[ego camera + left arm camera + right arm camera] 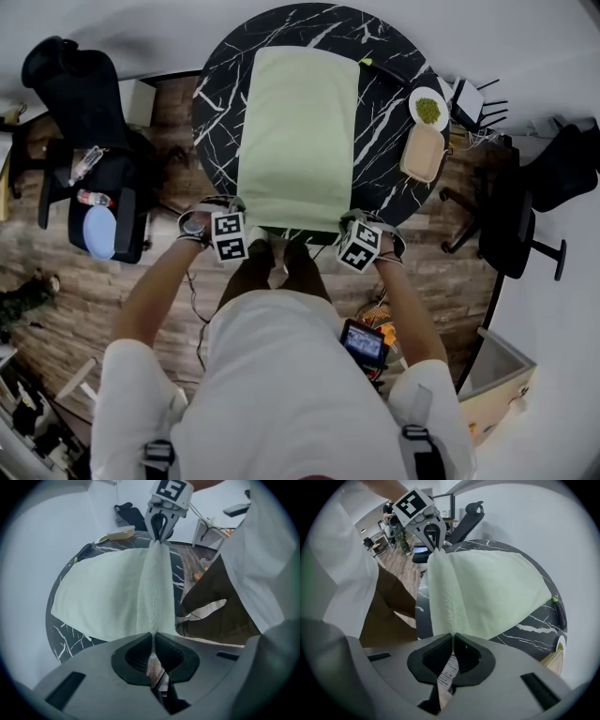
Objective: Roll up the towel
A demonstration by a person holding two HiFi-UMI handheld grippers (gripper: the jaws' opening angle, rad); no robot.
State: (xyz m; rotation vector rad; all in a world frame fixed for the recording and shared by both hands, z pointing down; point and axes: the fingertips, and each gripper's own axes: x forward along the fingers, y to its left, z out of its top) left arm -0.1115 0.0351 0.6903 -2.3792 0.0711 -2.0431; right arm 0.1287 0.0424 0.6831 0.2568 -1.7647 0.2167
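2 towel point(298, 131) corners clenched by left tool point(153, 635), right tool point(453, 636); marker cubes point(230, 236) hide corners overhead.

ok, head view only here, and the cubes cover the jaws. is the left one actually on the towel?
Observer: Yes. The left gripper view shows the left gripper shut on the towel edge.
Operator: And the right?
Observer: The right gripper is shut on the towel too. A white label pokes through behind the grip.
Operator: Edge slack between them?
Observer: No. Both gripper views show it as a straight ridge running from one gripper to the other.
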